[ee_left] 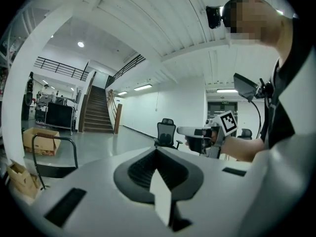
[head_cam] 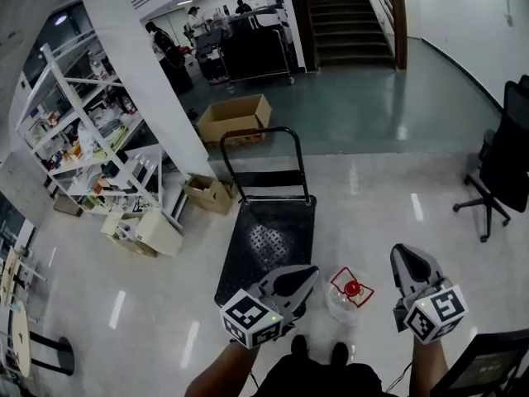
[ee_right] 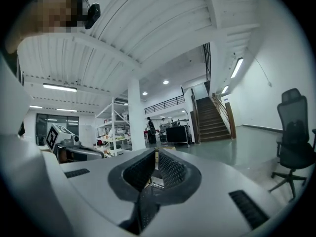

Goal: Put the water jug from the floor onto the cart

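The clear water jug (head_cam: 350, 292) with a red cap stands upright on the floor just in front of the person's feet. The black flat cart (head_cam: 269, 242) lies to its upper left, its handle (head_cam: 263, 135) at the far end. My left gripper (head_cam: 307, 275) hovers left of the jug over the cart's near corner, shut and empty. On the jug's right, my right gripper (head_cam: 402, 251) holds nothing; its jaws are only a sliver apart and starting to open. Both grippers (ee_left: 157, 150) (ee_right: 156, 153) point level, so the jug is out of both gripper views.
White shelving (head_cam: 91, 139) and cardboard boxes (head_cam: 234, 119) (head_cam: 209, 193) stand left of and beyond the cart. An office chair (head_cam: 500, 172) is at the right, and another chair's edge (head_cam: 488, 362) shows at the bottom right. Stairs (head_cam: 347, 19) and people lie far back.
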Tool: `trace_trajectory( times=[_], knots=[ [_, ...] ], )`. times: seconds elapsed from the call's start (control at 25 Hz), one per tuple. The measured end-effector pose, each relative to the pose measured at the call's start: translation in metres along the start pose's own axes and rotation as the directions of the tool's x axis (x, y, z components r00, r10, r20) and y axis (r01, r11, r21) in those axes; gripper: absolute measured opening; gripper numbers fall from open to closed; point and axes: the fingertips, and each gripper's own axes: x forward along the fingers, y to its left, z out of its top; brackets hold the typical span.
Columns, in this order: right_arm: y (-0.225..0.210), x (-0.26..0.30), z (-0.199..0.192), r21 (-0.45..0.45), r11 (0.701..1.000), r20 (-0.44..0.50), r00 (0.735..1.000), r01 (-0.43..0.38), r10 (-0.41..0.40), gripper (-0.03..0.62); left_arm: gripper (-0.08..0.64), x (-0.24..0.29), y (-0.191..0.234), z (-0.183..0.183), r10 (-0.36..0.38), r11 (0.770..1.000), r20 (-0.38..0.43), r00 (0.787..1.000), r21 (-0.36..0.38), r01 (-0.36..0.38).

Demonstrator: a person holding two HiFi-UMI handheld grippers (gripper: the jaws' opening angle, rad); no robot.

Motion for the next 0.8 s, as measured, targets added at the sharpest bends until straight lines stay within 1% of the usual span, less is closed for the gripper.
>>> trace_trajectory(
  times=[0.16, 0.24, 0.32, 0.4, 0.48, 0.64, 0.68, 0.8],
  knots=[
    [-0.021, 0.012, -0.024, 0.02, 0.997, -0.033, 0.997, 0.069, -0.068, 0.012, -0.008, 0.015, 0.016, -0.014, -0.042, 0.999, -0.016, 0.999, -0.017, 0.042],
    [-0.032, 0.017, -0.043, 0.047, 0.994, -0.055, 0.994, 0.094, -0.092, 0.039, -0.008, 0.024, 0.023, -0.024, -0.061, 0.998, -0.023, 0.998, -0.031, 0.06],
    [-0.043, 0.023, -0.066, 0.071, 0.991, -0.089, 0.99, 0.114, -0.108, 0.072, -0.008, 0.035, 0.036, -0.041, -0.047, 0.997, -0.043, 0.998, -0.059, 0.044],
    [-0.056, 0.029, -0.096, 0.092, 0.986, -0.139, 0.982, 0.138, -0.125, 0.091, -0.008, 0.048, 0.054, -0.064, -0.012, 0.994, -0.075, 0.997, -0.11, 0.003],
    [-0.068, 0.034, -0.13, 0.115, 0.979, -0.195, 0.97, 0.167, -0.143, 0.101, -0.008, 0.065, 0.067, -0.092, -0.001, 0.986, -0.116, 0.993, -0.166, -0.018],
    [-0.09, 0.039, -0.2, 0.154, 0.961, -0.296, 0.939, 0.228, -0.176, 0.129, -0.008, 0.095, 0.08, -0.151, -0.045, 0.975, -0.21, 0.977, -0.223, -0.003],
    [-0.095, 0.04, -0.215, 0.166, 0.956, -0.317, 0.931, 0.242, -0.181, 0.132, -0.008, 0.099, 0.083, -0.164, -0.056, 0.971, -0.224, 0.973, -0.24, 0.001],
    [-0.106, 0.044, -0.256, 0.194, 0.942, -0.373, 0.908, 0.276, -0.189, 0.141, -0.008, 0.108, 0.09, -0.199, -0.075, 0.955, -0.229, 0.971, -0.297, 0.003]
  ],
)
